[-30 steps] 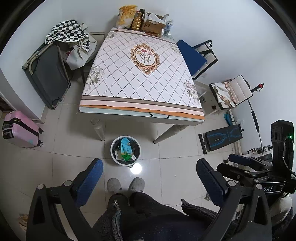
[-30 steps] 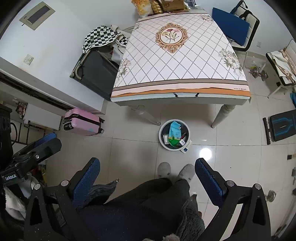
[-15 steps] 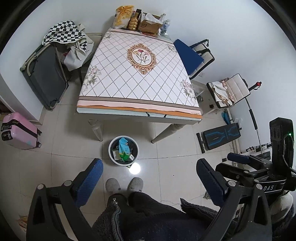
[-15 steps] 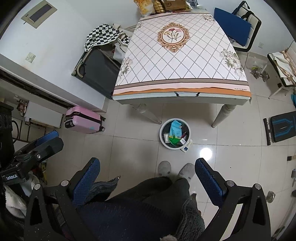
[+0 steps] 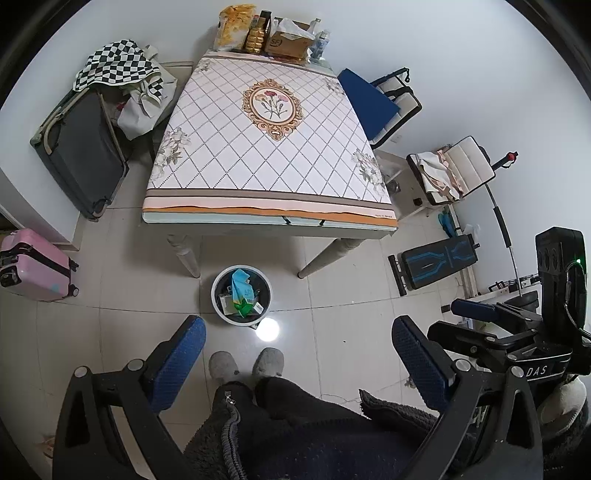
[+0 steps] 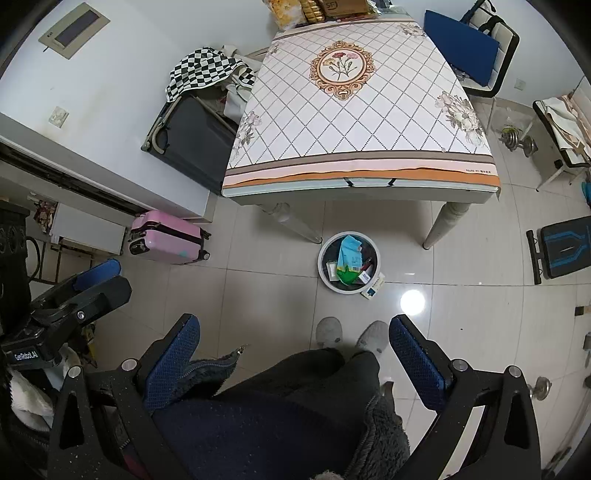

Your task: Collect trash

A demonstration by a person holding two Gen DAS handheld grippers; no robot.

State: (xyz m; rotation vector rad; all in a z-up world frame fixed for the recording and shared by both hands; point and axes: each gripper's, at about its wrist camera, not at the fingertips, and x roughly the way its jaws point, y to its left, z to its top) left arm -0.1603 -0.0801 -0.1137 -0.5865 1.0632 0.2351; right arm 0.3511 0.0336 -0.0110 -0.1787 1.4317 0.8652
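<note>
A round white-rimmed trash bin point(image 5: 214, 291) point(image 6: 321, 262) stands on the tiled floor in front of the table's near edge. It holds a blue-green packet point(image 5: 242, 288) point(image 6: 349, 254) and other wrappers. A small white-and-blue packet point(image 6: 373, 290) lies on the floor against the bin's right side. My left gripper point(image 5: 299, 354) is open and empty, held high over the person's legs. My right gripper point(image 6: 295, 354) is likewise open and empty, to the right of the left one. Both are well above and short of the bin.
The table point(image 5: 258, 166) with its patterned cloth carries a yellow bag point(image 5: 232, 26) and a cardboard box point(image 5: 291, 40) at its far edge. A pink suitcase point(image 5: 35, 269) and a dark suitcase point(image 5: 81, 158) stand left. Chairs and a weight bench point(image 5: 436, 262) are right. Grey slippers point(image 5: 245, 363) stand below.
Both views have drifted only slightly, the left one a little to the right. Nothing was taken hold of or let go, and both grippers stay open.
</note>
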